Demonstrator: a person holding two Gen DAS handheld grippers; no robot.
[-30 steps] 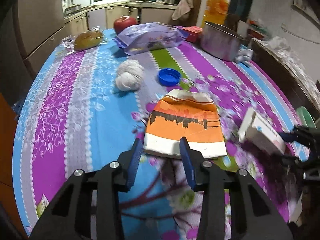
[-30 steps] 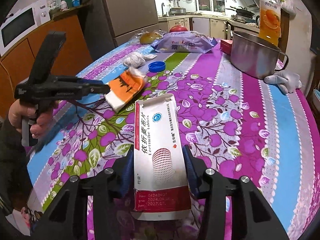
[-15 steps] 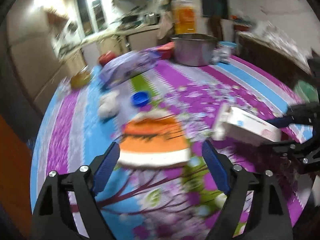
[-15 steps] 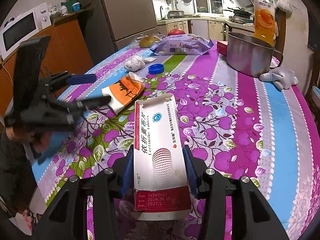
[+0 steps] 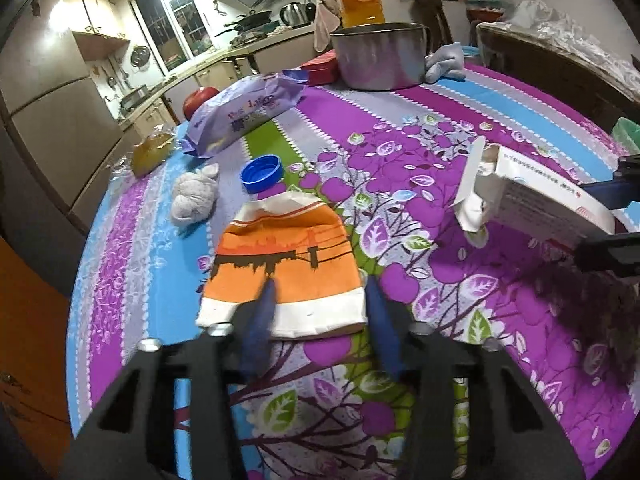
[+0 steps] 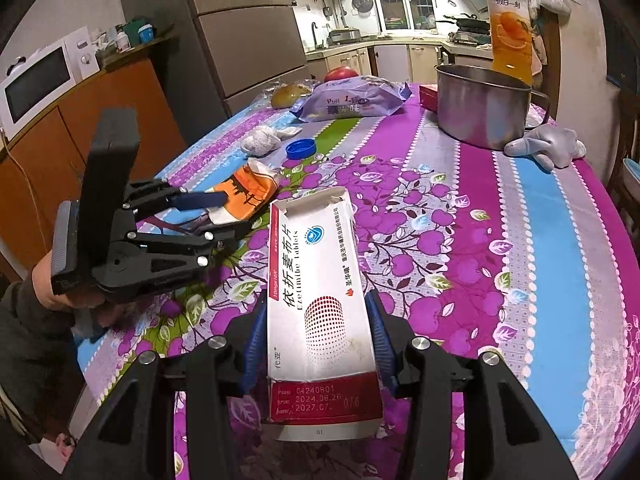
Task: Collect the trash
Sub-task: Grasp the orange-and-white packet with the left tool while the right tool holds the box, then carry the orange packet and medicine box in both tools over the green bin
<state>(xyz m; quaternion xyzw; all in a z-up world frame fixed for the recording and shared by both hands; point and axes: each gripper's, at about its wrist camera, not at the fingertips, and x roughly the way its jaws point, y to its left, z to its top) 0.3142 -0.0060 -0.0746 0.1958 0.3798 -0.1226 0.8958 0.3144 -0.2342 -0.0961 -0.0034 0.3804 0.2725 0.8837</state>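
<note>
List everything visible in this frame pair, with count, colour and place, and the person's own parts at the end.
Flattened paper cup: 1, orange and white, near table edge, between left jaws.
Medicine box: 1, white and red, end flap open, in right gripper.
Bottle cap: 1, blue, beyond the cup.
Crumpled tissue: 1, white, left of the cap.
Snack bag: 1, purple, far side.
Wrapped bun: 1, yellowish, far left edge.
Apple: 1, red, behind the bag.
Steel pot: 1, silver, far right.
Glove: 1, pale grey, beside the pot.
Juice bottle: 1, orange, behind the pot.
Tablecloth: 1, purple, blue, floral.
Left gripper: black, jaws closing around the cup.
Right gripper: black, shut on the box.
Hand: 1, holding the left gripper.
</note>
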